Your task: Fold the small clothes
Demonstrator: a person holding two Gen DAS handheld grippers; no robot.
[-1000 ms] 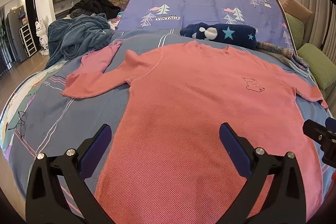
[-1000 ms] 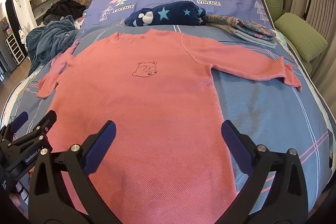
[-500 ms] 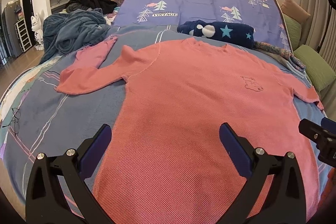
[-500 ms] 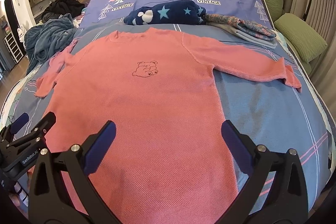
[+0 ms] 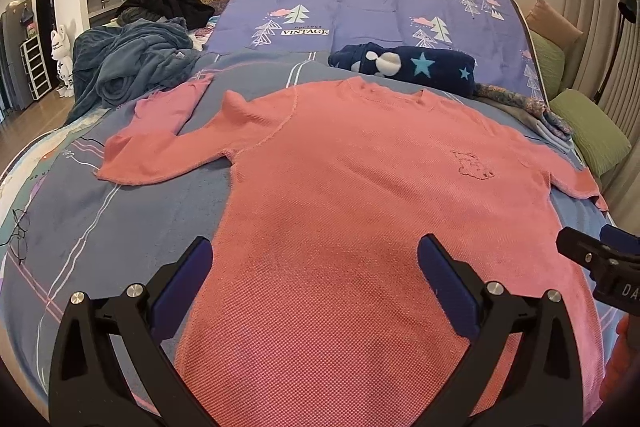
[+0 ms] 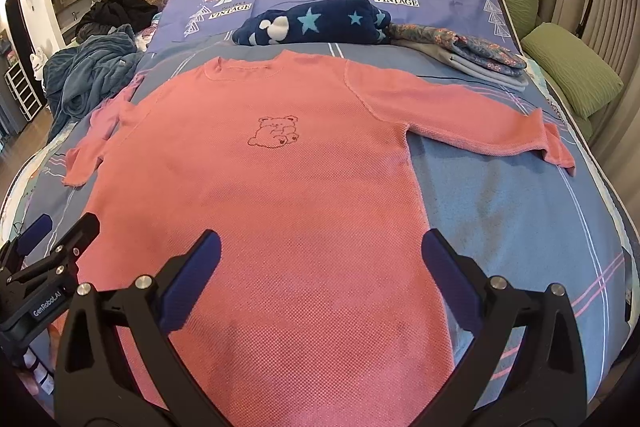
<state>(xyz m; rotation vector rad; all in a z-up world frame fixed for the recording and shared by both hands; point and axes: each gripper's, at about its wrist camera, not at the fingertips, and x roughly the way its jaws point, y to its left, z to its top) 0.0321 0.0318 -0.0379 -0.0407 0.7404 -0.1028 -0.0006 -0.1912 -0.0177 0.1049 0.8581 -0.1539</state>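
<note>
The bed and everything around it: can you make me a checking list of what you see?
Surface: bed with a blue striped cover.
Job's things: pink top spread flat, front up, bear drawing showing, both sleeves out to the sides.
Clutter: star blanket beyond the collar; folded clothes; rumpled blue-grey blanket; glasses at the bed's edge.
Grippers: left gripper and right gripper hover above the hem, jaws open, holding nothing.
Cables: nothing seen.
Surroundings: green pillows, tree-print cover propped at the head, white figurine on the floor.
</note>
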